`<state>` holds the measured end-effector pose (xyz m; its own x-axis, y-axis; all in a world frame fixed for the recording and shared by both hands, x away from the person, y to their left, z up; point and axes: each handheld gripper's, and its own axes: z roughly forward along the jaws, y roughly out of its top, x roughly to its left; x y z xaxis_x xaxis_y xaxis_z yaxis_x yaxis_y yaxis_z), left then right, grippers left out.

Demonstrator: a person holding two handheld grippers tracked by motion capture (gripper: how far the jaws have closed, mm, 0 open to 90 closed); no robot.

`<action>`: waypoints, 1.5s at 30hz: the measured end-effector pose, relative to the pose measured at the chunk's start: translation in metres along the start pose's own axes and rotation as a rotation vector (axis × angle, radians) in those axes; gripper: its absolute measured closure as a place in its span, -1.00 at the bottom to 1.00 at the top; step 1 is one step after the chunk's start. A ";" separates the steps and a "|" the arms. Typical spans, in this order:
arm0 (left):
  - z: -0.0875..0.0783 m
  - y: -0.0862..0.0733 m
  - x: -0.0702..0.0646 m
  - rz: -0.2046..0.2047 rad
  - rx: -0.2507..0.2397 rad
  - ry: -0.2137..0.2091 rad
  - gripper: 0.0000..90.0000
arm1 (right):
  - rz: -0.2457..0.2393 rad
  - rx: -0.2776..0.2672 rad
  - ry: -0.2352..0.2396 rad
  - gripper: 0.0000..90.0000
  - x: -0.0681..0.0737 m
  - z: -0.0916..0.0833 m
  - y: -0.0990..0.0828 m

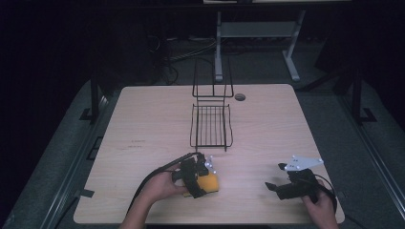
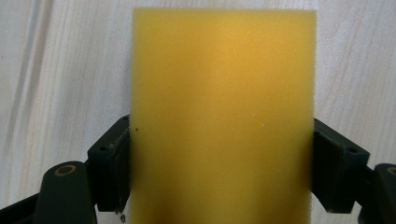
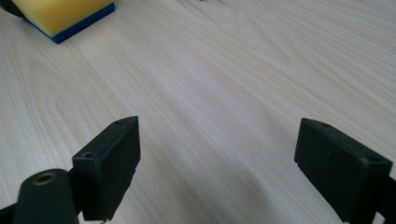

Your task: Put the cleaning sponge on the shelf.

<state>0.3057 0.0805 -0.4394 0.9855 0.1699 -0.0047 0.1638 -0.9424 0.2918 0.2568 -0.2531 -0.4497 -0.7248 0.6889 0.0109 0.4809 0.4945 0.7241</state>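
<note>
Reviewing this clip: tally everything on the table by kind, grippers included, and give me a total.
Sponge, yellow with a blue underside: 1, the sponge between the left gripper's jaws.
Black wire rack: 1, the wire rack at mid-table.
Handheld grippers: 2, the left gripper and the right gripper.
Total: 4.
</note>
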 end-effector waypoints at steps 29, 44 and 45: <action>-0.024 0.007 0.008 0.002 -0.067 0.023 -0.51 | -0.004 0.008 0.001 -0.69 -0.001 0.001 0.000; -0.030 0.008 0.020 -0.003 -0.066 0.022 -0.51 | 0.001 0.018 0.001 -0.69 -0.002 0.003 -0.001; -0.031 0.008 0.020 -0.002 -0.066 0.026 -0.51 | 0.001 0.020 0.001 -0.69 -0.002 0.004 -0.001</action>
<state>0.3256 0.0855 -0.4075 0.9835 0.1798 0.0198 0.1613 -0.9211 0.3544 0.2596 -0.2534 -0.4530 -0.7252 0.6884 0.0125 0.4913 0.5047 0.7098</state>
